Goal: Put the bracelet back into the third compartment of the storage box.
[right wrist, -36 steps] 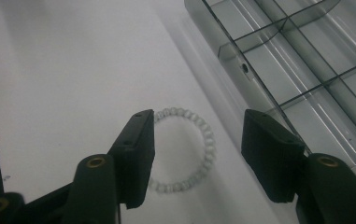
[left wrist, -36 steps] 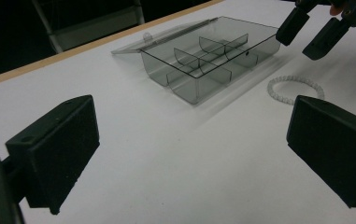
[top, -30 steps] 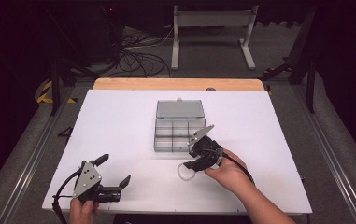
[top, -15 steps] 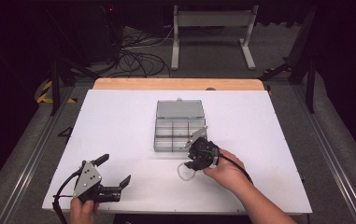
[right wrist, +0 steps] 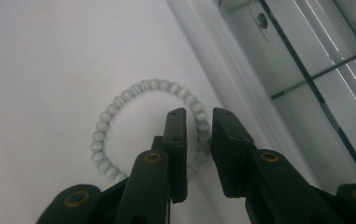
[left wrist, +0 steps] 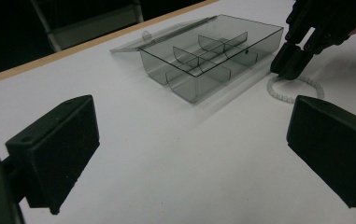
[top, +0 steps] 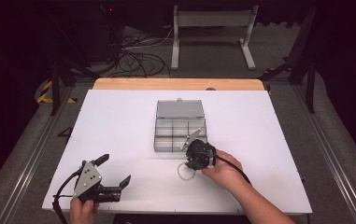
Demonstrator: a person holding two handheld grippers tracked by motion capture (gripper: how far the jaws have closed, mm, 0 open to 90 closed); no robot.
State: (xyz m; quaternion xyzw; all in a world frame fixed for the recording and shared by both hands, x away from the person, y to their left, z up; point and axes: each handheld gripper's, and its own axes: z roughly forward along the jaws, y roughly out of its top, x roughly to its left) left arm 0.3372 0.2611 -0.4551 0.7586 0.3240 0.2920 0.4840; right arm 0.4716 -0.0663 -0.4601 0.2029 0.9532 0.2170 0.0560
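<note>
A white bead bracelet (top: 183,172) lies flat on the white table just in front of a clear compartment box (top: 156,140) whose lid (top: 180,109) is folded back. My right gripper (top: 188,164) points down at the bracelet's box-side edge. In the right gripper view its jaws (right wrist: 198,114) stand a narrow gap apart, with the bracelet (right wrist: 119,98) strand between them. My left gripper (top: 115,169) rests wide open near the front left edge, holding nothing. The left gripper view looks between its jaws (left wrist: 189,135) at the box (left wrist: 213,65), the bracelet (left wrist: 278,95) and the right gripper (left wrist: 290,70).
The box's compartments (right wrist: 306,70) look bare apart from a small dark spot in one. A wooden strip (top: 175,84) runs along the table's far edge. Cables and a metal stand (top: 213,28) sit on the floor beyond it.
The right gripper has shifted slightly left and lower onto the bracelet beside the box. The left gripper and the box have stayed put.
</note>
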